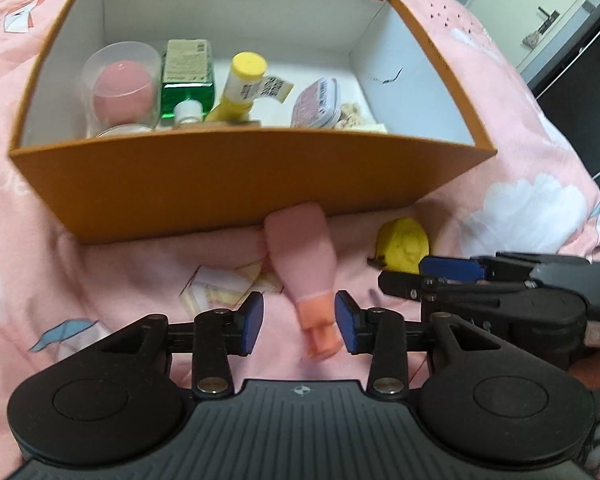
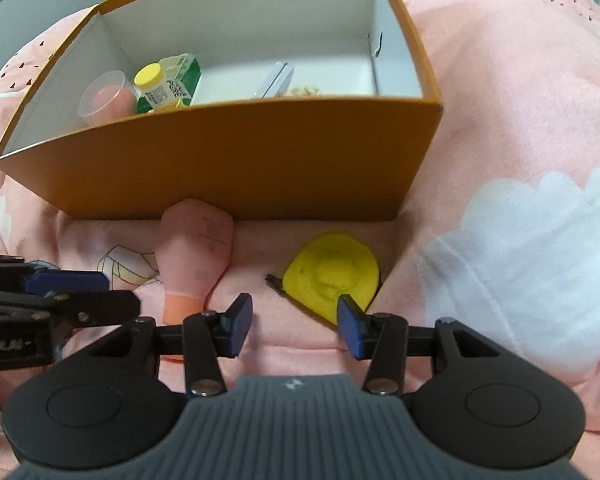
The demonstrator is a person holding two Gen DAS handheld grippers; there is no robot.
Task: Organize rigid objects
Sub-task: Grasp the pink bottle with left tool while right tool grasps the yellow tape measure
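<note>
Left gripper (image 1: 299,322) stands with its blue pads apart, straddling the orange cap end of the soft pink squeeze bottle (image 1: 304,258); a gap shows on the left side, and contact on the right cannot be confirmed. That bottle lies on the pink printed bedspread (image 1: 120,272), its far end against the near wall of the open orange cardboard box (image 1: 220,184). Between the bottle and the round yellow tape measure (image 2: 332,274) runs a bare strip of cloth. Right gripper (image 2: 295,326) hangs with pads apart, nothing between them; its right pad overlaps the tape measure's near edge. Inside the box, items crowd the left half: a clear plastic cup (image 1: 120,84), a green carton (image 1: 187,76), a yellow-capped tube (image 1: 240,84), a small tin (image 1: 318,102). The right half shows bare white floor.
</note>
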